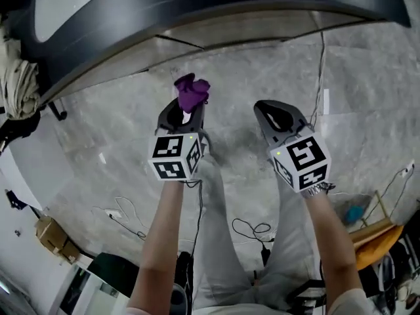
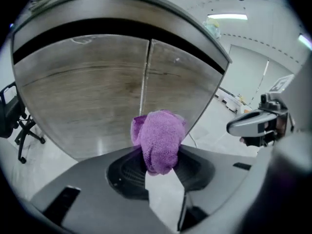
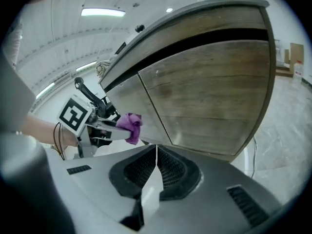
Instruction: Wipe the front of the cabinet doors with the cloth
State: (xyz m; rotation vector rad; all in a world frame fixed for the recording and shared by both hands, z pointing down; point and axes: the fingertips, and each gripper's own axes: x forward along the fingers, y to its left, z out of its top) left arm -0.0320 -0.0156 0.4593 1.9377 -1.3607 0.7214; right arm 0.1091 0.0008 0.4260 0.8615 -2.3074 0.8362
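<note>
Left gripper (image 1: 189, 110) is holding the purple cloth (image 1: 191, 92) up in front of the cabinet doors (image 2: 92, 89); wiping is not showing as begun.

Left jaws are pinching the bunched cloth, which is sticking out past their tips, roughly opposite the seam between the two doors. In the head view a strip of floor (image 1: 262, 64) is separating cloth from door fronts, so no contact. Right gripper (image 1: 272, 110) is hovering alongside, its jaws pressed together on nothing. Judgement: grasp done, both door fronts left to wipe.
</note>
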